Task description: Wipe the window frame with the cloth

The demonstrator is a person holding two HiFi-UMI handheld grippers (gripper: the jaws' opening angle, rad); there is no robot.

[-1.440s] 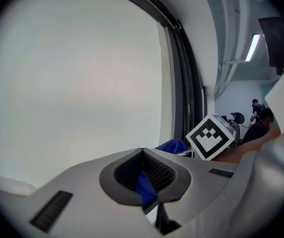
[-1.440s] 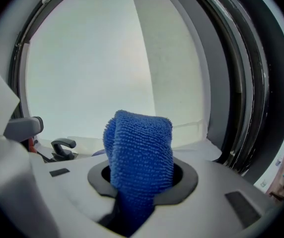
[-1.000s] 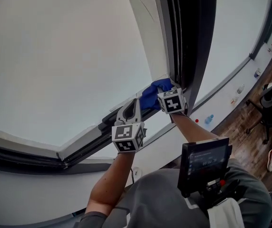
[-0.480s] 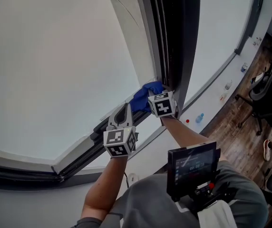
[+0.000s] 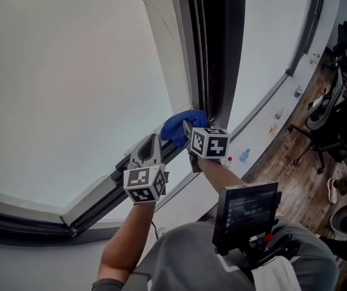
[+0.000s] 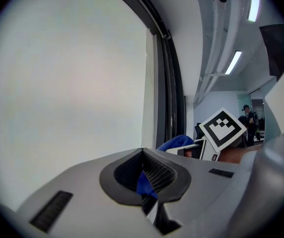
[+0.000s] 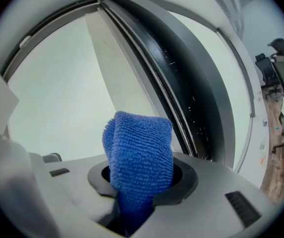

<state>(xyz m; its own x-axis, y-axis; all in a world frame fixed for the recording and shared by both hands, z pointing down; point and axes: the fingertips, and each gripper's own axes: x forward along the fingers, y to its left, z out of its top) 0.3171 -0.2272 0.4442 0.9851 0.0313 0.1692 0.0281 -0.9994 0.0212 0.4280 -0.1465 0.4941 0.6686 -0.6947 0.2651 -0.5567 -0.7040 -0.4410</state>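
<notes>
A blue cloth [image 5: 175, 126] is bunched at the bottom corner of the window, where the dark upright frame [image 5: 215, 53] meets the lower rail [image 5: 94, 202]. My right gripper [image 5: 185, 130] is shut on it. In the right gripper view the cloth [image 7: 139, 148] stands up out of that gripper [image 7: 141, 180], with the dark frame [image 7: 181, 83] behind. My left gripper [image 5: 151, 141] rests on the lower rail just left of the cloth. In its own view it [image 6: 143, 153] is shut with nothing gripped, and the cloth [image 6: 174, 142] shows beyond.
A white sill below the window carries a small bottle [image 5: 244, 155] and a red item [image 5: 229, 159]. Office chairs [image 5: 328, 114] stand on the wooden floor [image 5: 295, 156] at the right. A screen device [image 5: 246, 208] hangs on the person's chest. Another person [image 6: 246, 115] stands far off.
The right gripper has drawn the cloth a little left from the corner, toward the left gripper, and its cube has turned. The head view has swung to the right.
</notes>
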